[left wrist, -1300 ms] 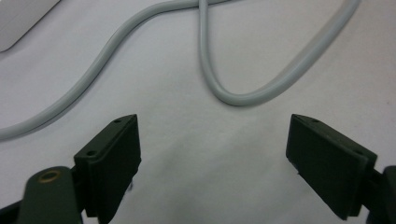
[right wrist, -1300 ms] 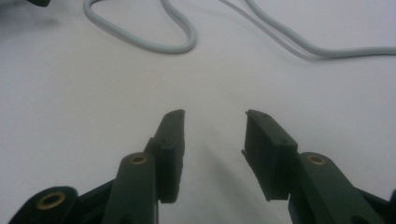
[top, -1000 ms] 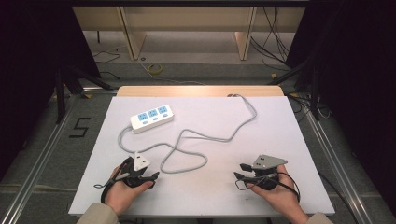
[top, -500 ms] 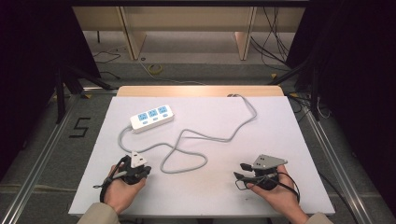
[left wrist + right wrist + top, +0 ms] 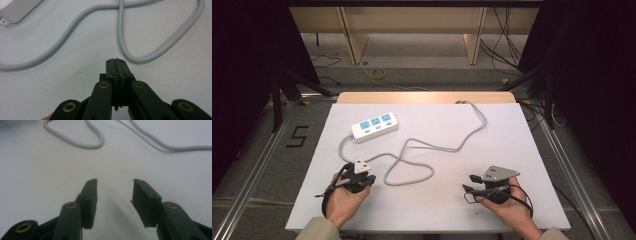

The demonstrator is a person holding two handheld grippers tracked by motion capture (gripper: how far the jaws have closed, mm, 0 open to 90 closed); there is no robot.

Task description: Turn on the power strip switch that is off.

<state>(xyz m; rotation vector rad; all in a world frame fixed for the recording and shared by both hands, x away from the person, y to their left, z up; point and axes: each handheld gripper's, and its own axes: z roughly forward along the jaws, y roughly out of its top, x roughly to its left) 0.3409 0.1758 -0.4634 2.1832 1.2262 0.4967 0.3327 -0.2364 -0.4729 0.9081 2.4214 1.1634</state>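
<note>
A white power strip (image 5: 374,125) with blue sockets lies at the back left of the white table (image 5: 522,150). Its grey cable (image 5: 412,165) snakes across the middle and runs off the far edge. My left gripper (image 5: 363,175) rests near the front left, just short of the cable loop. Its jaws are shut with nothing between them (image 5: 116,61), and the cable (image 5: 75,35) and a corner of the strip (image 5: 17,10) lie ahead. My right gripper (image 5: 469,183) sits at the front right, pointing left. It stands open and empty (image 5: 115,182), with the cable loop (image 5: 92,143) farther off.
A wooden strip (image 5: 427,97) borders the table's far edge. Beyond it are a floor with loose cables (image 5: 377,74) and wooden furniture legs (image 5: 474,47). Metal rails (image 5: 257,165) run along both sides of the table. A "5" is marked on the floor (image 5: 298,136) at left.
My left gripper has edged slightly forward toward the cable loop. The right gripper, strip and cable have not moved.
</note>
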